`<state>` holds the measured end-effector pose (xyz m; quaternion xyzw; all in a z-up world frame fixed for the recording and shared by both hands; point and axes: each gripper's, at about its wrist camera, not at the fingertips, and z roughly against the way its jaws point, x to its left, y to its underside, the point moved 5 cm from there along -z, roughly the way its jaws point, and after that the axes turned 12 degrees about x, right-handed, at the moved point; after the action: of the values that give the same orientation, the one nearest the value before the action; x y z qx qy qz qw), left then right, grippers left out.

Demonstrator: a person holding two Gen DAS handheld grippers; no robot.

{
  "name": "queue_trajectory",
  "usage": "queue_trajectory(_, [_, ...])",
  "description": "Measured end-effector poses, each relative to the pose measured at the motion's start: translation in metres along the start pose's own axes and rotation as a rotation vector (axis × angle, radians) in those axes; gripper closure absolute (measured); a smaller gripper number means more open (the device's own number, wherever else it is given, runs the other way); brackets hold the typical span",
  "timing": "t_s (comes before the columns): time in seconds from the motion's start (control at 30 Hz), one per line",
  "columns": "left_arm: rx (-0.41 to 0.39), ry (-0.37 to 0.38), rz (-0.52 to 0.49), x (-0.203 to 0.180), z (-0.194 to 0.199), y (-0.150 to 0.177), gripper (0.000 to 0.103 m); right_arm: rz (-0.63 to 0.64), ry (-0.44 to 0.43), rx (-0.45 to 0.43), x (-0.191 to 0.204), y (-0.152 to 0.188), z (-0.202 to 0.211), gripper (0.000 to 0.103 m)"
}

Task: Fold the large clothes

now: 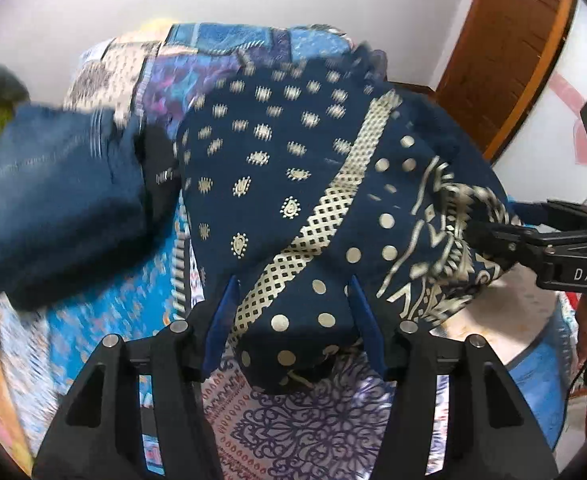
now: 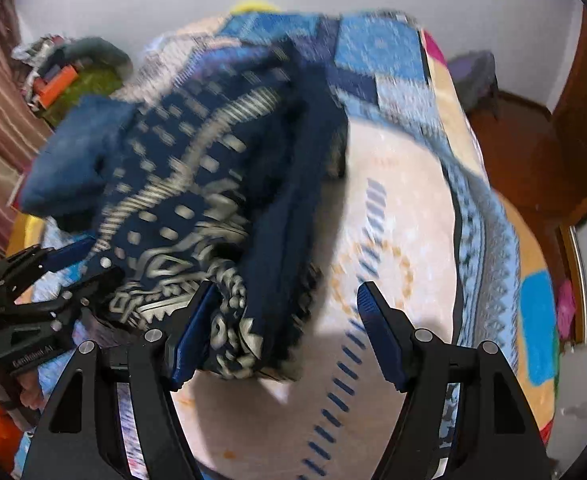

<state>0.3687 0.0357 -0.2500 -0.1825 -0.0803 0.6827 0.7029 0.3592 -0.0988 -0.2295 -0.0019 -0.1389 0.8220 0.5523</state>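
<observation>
A navy garment (image 1: 293, 184) printed with cream dots and bands lies bunched on the bed; it also shows in the right wrist view (image 2: 197, 200). My left gripper (image 1: 293, 312) has its blue fingers wide apart on either side of the garment's near fold, which lies between them. My right gripper (image 2: 285, 320) is open, with the garment's edge against its left finger (image 2: 193, 328). In the left wrist view the right gripper (image 1: 493, 236) reaches the garment's right edge. The left gripper also shows in the right wrist view (image 2: 73, 264).
A patterned bedspread (image 2: 393, 208) covers the bed. Folded blue jeans (image 1: 53, 208) lie left of the garment. A wooden door (image 1: 505, 48) stands at the right, and clutter (image 2: 61, 76) at the far left. White wall is behind.
</observation>
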Motion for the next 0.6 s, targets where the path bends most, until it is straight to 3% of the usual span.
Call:
queue_trajectory(0.13, [-0.024, -0.014, -0.013, 0.001, 0.004, 0.007, 0.043, -0.031, -0.026, 0.013, -0.012, 0.009, -0.002, 0.024])
queue_trajectory(0.33, [-0.015, 0.024, 0.017, 0.011, 0.010, 0.012, 0.043, -0.014, 0.001, -0.016, -0.009, 0.007, 0.016, 0.024])
queue_trajectory(0.6, [-0.110, -0.054, 0.050, 0.034, 0.043, -0.010, 0.043, 0.030, -0.011, -0.101, 0.005, -0.014, 0.036, 0.024])
